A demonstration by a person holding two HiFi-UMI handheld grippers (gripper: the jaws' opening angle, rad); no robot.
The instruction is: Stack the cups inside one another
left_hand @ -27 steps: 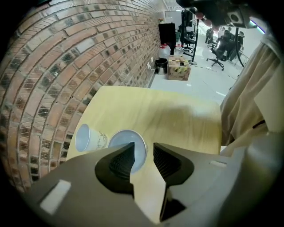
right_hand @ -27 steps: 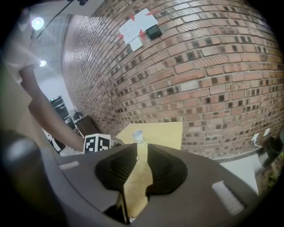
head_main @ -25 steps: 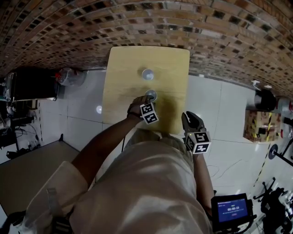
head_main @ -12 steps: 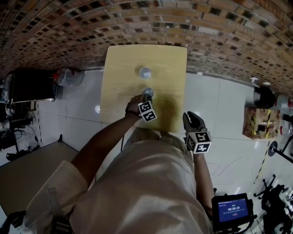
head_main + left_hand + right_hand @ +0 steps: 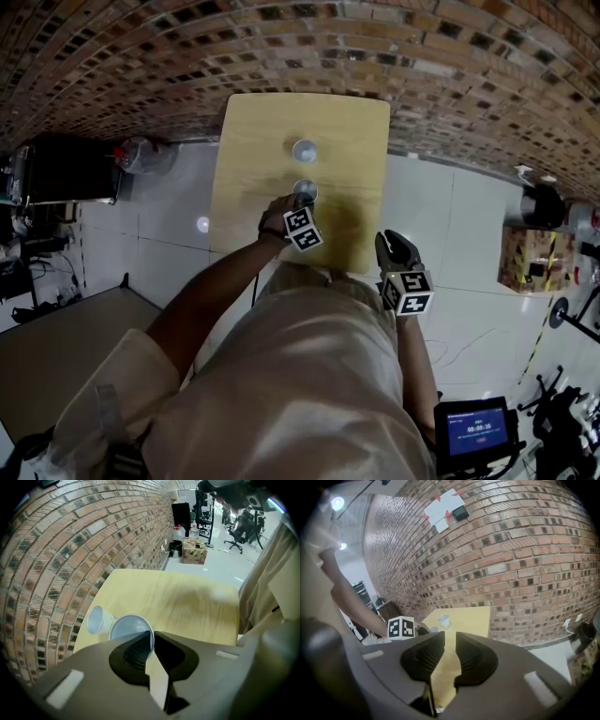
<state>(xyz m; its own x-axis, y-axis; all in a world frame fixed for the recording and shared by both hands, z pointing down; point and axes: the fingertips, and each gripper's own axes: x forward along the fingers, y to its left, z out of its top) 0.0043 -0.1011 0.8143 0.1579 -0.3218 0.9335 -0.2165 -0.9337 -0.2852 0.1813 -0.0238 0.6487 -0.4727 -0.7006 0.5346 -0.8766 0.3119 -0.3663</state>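
Two white paper cups stand upright on the wooden table [image 5: 253, 131]: a far cup [image 5: 303, 150] [image 5: 96, 619] and a near cup [image 5: 306, 191] [image 5: 126, 626]. My left gripper [image 5: 300, 199] [image 5: 153, 641] points steeply down at the near cup. Its jaws have just been closing and now pinch that cup's rim between them. My right gripper [image 5: 392, 246] [image 5: 450, 641] hangs off the table's near right corner, its jaws a little apart with nothing between them. In the right gripper view both cups are small and far: the far cup [image 5: 444, 620] and the near cup [image 5: 434, 629].
A brick wall runs behind the table, and white tiled floor lies on both sides. A black cabinet [image 5: 66, 173] and a clear bottle [image 5: 141, 155] stand at the left. At the right are a cardboard box [image 5: 527, 258] and a black pot [image 5: 542, 204].
Little differs in the head view: the left gripper stays at the near cup, the right gripper has kept still, and both cups stand where they were.
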